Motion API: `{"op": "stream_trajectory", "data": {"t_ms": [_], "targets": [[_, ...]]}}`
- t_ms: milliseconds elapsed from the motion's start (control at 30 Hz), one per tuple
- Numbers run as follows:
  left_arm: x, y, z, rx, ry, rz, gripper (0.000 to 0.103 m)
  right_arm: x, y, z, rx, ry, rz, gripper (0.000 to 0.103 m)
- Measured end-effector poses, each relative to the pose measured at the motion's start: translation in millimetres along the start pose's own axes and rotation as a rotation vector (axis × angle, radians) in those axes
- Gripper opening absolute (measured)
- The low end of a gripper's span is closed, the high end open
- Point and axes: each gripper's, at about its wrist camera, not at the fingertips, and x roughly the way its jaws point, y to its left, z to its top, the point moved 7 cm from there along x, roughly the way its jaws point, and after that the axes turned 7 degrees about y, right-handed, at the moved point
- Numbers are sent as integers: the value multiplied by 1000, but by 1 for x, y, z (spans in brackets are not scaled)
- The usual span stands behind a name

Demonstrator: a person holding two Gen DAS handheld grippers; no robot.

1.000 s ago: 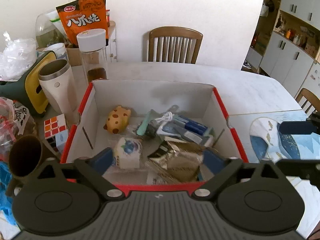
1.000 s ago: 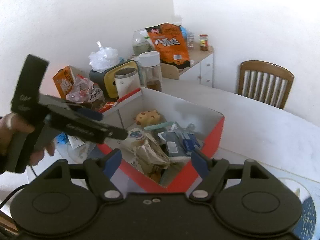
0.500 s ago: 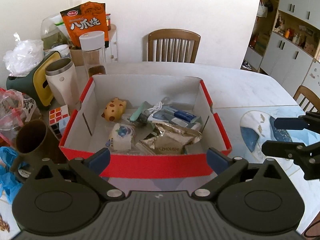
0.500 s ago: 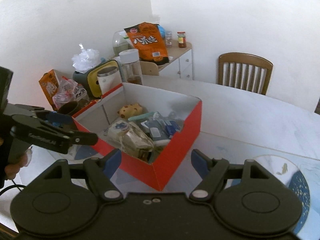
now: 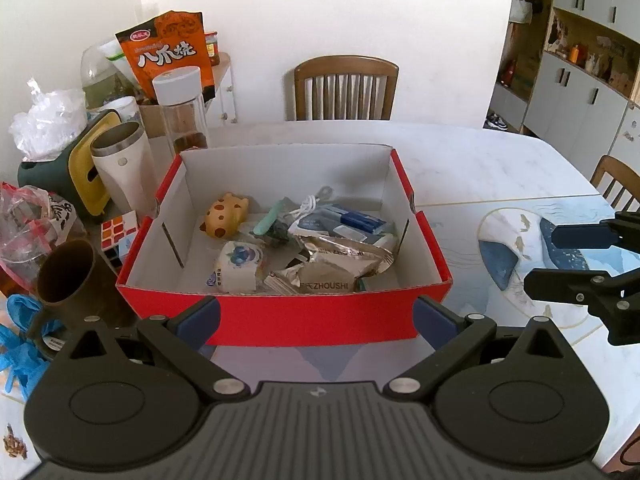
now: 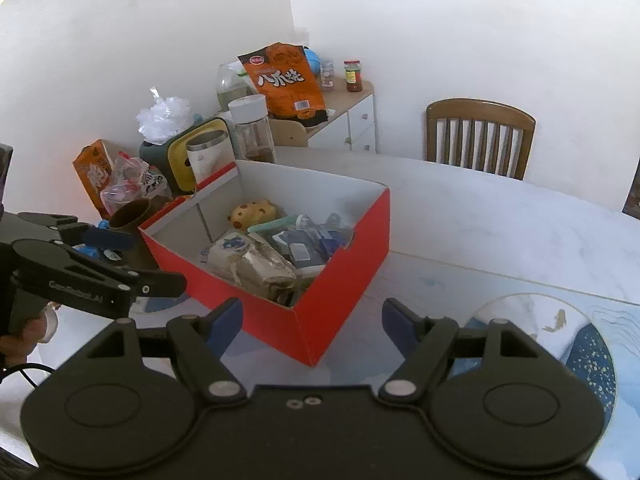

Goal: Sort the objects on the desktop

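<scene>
Left gripper (image 5: 316, 314): jaws apart, nothing between them. Right gripper (image 6: 312, 320): jaws apart, nothing between them. Neither touches any object.

Directly ahead of both grippers, just beyond the fingertips, stands the red cardboard box (image 5: 288, 320) on the marble table (image 5: 460, 160). From the right gripper the box presents one corner; from the left gripper it presents its long near wall.

Box contents, near to far from the left gripper: a silver foil snack packet (image 5: 340, 268), a white pouch with a blue print (image 5: 238, 264), a mint-green strip (image 5: 268, 222), blue-and-white sachets (image 5: 352, 222), a yellow spotted toy (image 5: 226, 216) and a white cord (image 5: 310, 204). These items judge as already sorted.

Left of the box, outside it and well within reach of the left gripper: a brown mug (image 5: 68, 272), a puzzle cube (image 5: 118, 232), a white tumbler (image 5: 122, 168), a clear bottle with white cap (image 5: 182, 108), and an orange snack bag (image 5: 168, 50) farther back. Whether any of these belong in the box cannot be told.

To the right of the box lies a round blue placemat (image 5: 516, 248), bare.

Assessment: the task appears largely complete; with both grippers empty, only the clutter left of the box could remain.
</scene>
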Motion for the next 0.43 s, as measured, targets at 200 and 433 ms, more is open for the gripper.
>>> {"op": "stream_trajectory", "data": {"t_ms": [200,433], "targets": [[3,-1,-1,0,9,12,103,1,-6,-2,8,9,-8,77],[6,0,-1,1,16,27,103,2,-15,-3,16,12,-23,77]]}}
